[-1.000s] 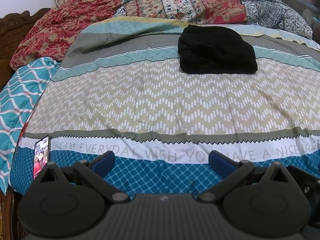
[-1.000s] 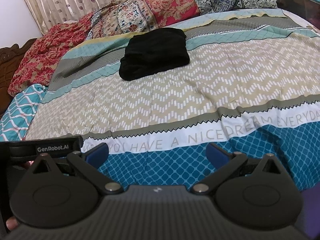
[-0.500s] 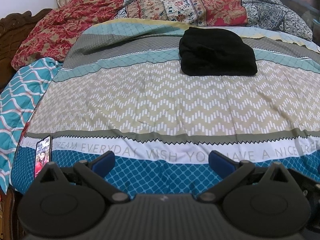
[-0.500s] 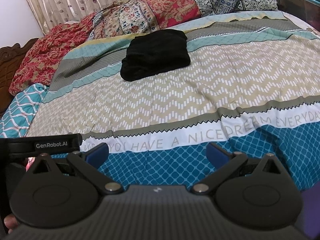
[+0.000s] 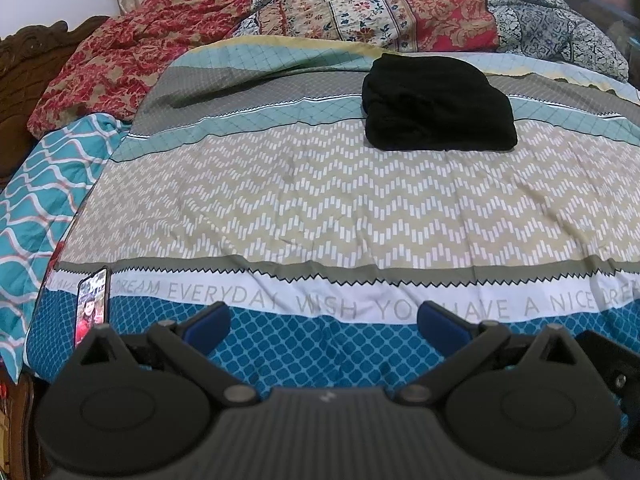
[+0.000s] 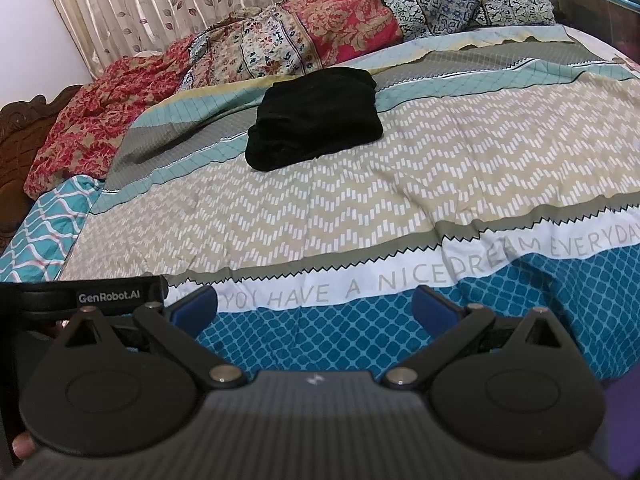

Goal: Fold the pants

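From the left wrist view, the left tongs [image 5: 324,322] hang spread wide over the near edge of the bed [image 5: 320,208], nothing between their blue pads. The black pants [image 5: 438,106] lie well away, toward the far side of the striped bedspread, already bundled into a compact folded stack just short of the heaped floral quilts [image 5: 360,12]. To me that looks like a finished fold set down out of the way, with the tongs drawn back because there is nothing left to hold. A phone [image 5: 93,306] lies at the left near corner, screen lit.

From the right wrist view, the right tongs [image 6: 314,310] are likewise parted and empty, low over the blue lattice band of the bedspread. The pants [image 6: 316,118] sit far off up the bed, apart from both tools. The other tool's body, marked with a brand label, shows just to the left.
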